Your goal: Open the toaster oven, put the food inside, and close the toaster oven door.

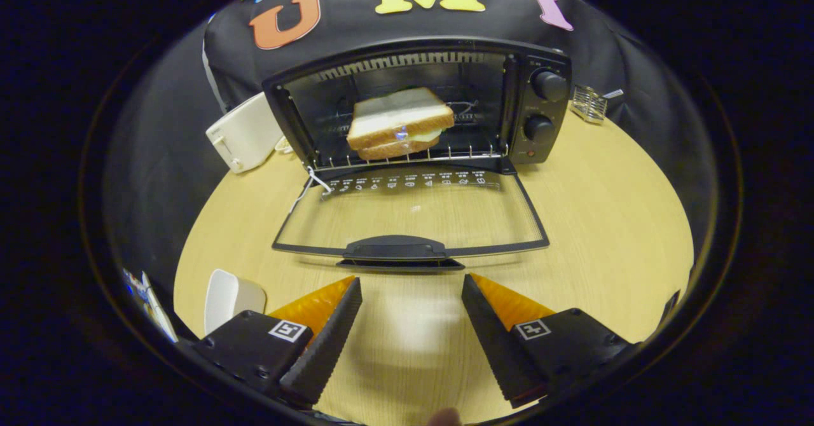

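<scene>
Gripper view shows my tongs point(412, 295) wide open, holding nothing, over bare worktop point(610, 222). Just ahead lies the toaster oven point(540, 105) door point(410, 213), folded flat, handle toward me. The sandwich point(399, 122) sits inside on the rack. A white toaster point(245, 135) stands left, a white cup point(227, 295) beside my left finger.

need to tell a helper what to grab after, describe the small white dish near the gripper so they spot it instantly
Start at the black toaster oven with its glass door folded down onto the round wooden table. Come back toward the open, empty hand-held gripper; the small white dish sits beside it, on the white toaster's side. It is low, rounded and plain, unlike the boxy toaster.
</scene>
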The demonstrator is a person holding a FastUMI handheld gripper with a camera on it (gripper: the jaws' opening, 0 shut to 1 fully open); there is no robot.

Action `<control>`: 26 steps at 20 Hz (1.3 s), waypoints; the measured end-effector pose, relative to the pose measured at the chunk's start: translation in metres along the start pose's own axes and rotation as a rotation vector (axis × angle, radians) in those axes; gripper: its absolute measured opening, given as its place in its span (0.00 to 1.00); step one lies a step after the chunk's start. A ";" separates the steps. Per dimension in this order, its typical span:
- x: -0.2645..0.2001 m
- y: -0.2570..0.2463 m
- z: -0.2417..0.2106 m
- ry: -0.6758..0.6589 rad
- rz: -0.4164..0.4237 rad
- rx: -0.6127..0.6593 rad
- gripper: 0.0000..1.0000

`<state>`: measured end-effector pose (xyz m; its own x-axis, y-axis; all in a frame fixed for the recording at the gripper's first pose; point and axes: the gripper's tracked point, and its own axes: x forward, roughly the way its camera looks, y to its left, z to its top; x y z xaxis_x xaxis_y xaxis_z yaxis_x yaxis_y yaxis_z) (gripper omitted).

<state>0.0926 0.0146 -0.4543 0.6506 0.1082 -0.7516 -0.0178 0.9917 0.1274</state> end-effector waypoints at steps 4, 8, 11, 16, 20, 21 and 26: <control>0.018 -0.002 -0.003 0.004 -0.025 0.013 1.00; 0.018 -0.004 0.000 -0.017 -0.039 -0.046 1.00; 0.006 -0.002 0.008 -0.046 -0.034 -0.046 1.00; -0.025 0.004 0.033 -0.145 -0.028 -0.058 1.00; -0.044 0.007 0.062 -0.244 -0.034 -0.076 1.00; -0.048 0.009 0.070 -0.260 -0.037 -0.076 1.00; -0.085 0.020 0.104 -0.346 -0.044 -0.097 1.00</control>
<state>0.1159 0.0181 -0.3209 0.8705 0.0521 -0.4894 -0.0453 0.9986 0.0258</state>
